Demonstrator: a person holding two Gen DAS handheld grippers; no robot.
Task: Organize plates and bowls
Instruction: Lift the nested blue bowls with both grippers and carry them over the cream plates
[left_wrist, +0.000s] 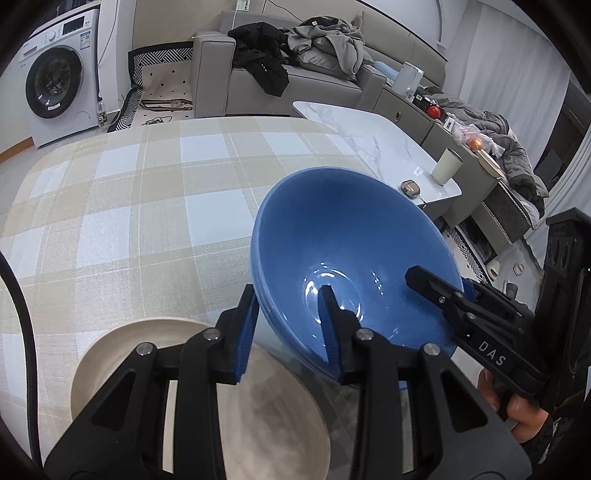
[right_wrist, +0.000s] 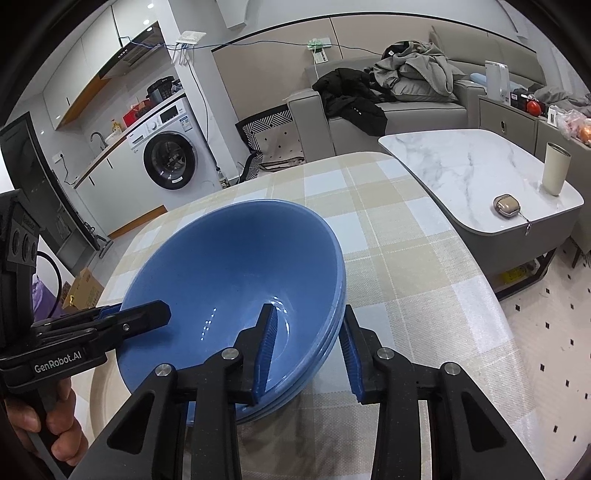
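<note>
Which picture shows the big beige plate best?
The left wrist view: the beige plate fills its lower left, rim and inside visible behind the left hand-held gripper. The right wrist view shows only a rim sliver beneath the blue bowls.

You have a stack of glossy blue ceramic bowls nested and tilted, rim raised toward 11 o'clock. At 7 o'clock of it, partly beneath, lies a round beige ceramic plate, flat on the checked tabletop.
</note>
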